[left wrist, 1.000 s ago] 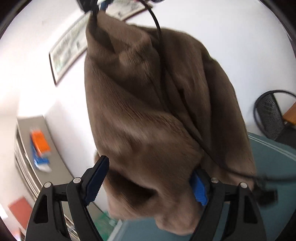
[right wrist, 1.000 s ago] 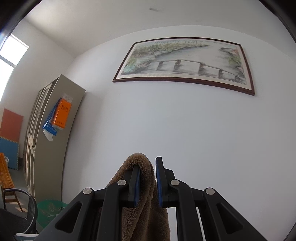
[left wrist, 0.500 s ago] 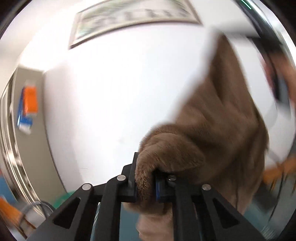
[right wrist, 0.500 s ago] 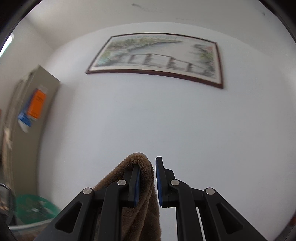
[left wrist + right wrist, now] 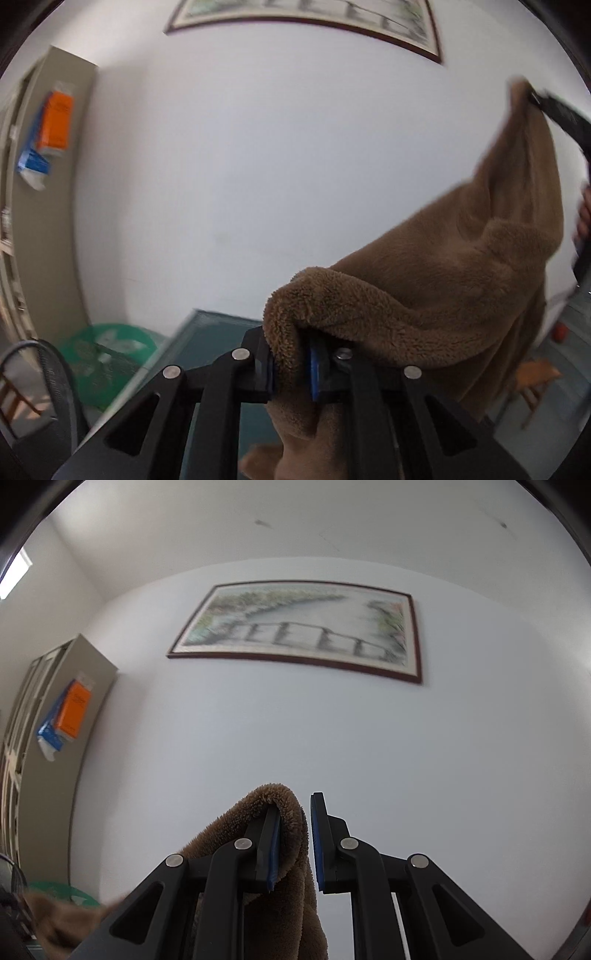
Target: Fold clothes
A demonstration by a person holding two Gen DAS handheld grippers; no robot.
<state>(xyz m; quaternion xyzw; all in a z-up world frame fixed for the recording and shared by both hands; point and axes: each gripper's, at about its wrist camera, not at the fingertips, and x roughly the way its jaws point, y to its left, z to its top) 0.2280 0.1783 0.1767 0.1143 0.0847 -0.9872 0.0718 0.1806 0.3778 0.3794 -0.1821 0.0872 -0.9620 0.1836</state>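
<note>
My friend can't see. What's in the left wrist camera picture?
The left gripper pinches a fluffy brown fleece garment, which stretches up right to the other gripper. Behind: a white wall, framed landscape painting and grey cabinet.

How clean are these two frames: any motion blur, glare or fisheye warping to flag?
Left wrist view: the cabinet and far right edge are smeared by motion; the brown fleece garment near the left gripper is sharp. Right wrist view: the framed painting is softly blurred, the right gripper crisp. Both show strong barrel distortion, dark corner vignetting and even light; a bright window patch sits at the left edge.
</note>
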